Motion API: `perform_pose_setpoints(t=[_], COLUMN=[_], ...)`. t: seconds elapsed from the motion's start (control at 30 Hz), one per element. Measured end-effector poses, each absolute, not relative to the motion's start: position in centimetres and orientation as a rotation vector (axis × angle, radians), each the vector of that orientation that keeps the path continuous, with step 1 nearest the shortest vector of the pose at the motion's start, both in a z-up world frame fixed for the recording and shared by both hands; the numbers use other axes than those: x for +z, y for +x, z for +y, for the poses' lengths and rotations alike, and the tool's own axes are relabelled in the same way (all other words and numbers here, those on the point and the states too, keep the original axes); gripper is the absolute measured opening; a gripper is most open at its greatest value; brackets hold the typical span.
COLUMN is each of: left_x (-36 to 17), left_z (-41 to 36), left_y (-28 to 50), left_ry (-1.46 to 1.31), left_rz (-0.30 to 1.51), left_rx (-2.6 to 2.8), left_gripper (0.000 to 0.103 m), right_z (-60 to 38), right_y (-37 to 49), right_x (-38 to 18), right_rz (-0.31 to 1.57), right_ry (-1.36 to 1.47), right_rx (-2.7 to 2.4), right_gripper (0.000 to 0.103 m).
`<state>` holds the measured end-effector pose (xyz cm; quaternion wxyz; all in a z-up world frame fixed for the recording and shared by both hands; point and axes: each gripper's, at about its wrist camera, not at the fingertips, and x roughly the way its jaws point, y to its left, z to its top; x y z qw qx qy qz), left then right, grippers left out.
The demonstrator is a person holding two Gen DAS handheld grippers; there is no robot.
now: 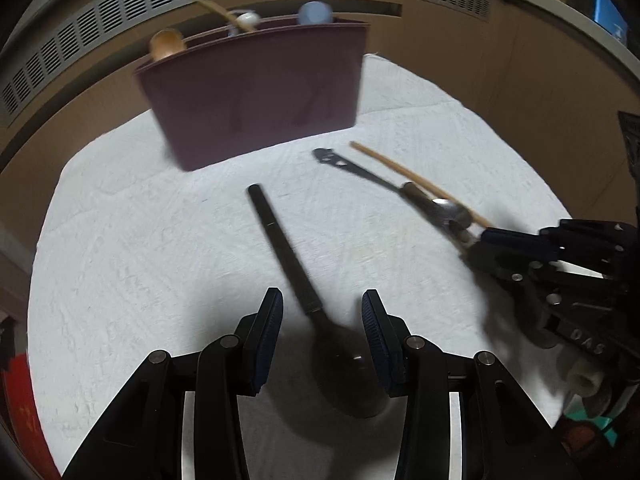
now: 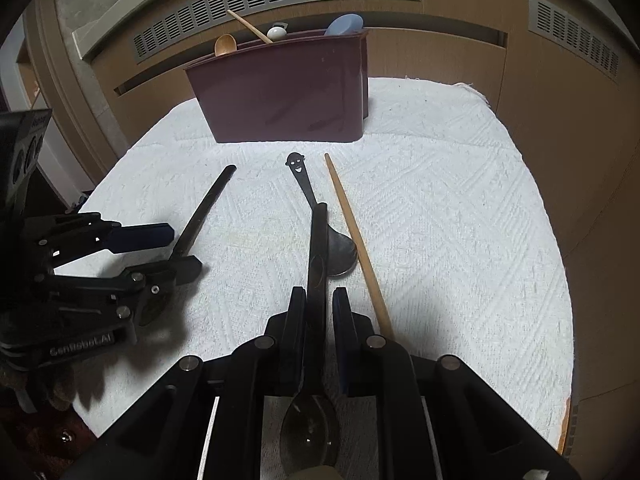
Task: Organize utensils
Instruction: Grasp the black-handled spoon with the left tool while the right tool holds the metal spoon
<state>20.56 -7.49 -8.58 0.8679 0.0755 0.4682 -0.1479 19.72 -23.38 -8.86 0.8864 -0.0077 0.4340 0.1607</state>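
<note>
The maroon utensil caddy [image 2: 280,88] is standing upright at the far edge of the white textured cloth [image 2: 440,200] and is serving as the reference point; a wooden spoon [image 2: 225,45] and other handles are projecting above its rim.

Risks, as judged from this moment:
- The right gripper [image 2: 319,300], well in front of the caddy, is clamping the dark-handled spoon [image 2: 316,280] with its fingers together on the handle. The grip is sitting close to the bowl end, so the long handle may be pivoting or slipping during the lift.
- That handle is lying over the smiley-faced spoon [image 2: 306,188], whose bowl rests just beside it. Lifting may be dragging this spoon along.
- The chopstick [image 2: 352,236] is lying just to the right, close to the outer finger, and may be getting knocked aside.
- The left gripper [image 1: 322,312], fingers apart, is straddling the black spoon [image 1: 296,272] near its bowl without gripping. Closing off-centre may be flicking it sideways.

Orientation: the clamped spoon's long axis is running front to back, handle tip pointing toward the caddy, bowl toward the wrist camera. The black spoon's handle is angling toward the caddy's left half
</note>
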Motion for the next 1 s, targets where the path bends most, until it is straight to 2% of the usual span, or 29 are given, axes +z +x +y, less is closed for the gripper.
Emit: perform_pose_setpoints(t=[0.33,0.6,1.0], left_x=[-8.5,-8.7,-8.7], left_z=[-2.1,-4.6,-5.5], left_y=[22.0,24.3,26.1], left_ry=[0.055,0.094,0.077], left_rz=[1.008,1.025,1.040], left_rx=[-0.224,-0.290,-0.302], left_gripper=[0.042,0.042,0.042], right_z=[-21.9,-20.1,-18.4], right_y=[20.3,21.6,25.2], right_x=[-9.1,-9.2,-9.2], right_rz=[0.930,0.907,0.909], right_ry=[-0.030,-0.123,-0.109], right_rx=[0.387,0.392,0.423], right_gripper=[0.018,0.018,0.021])
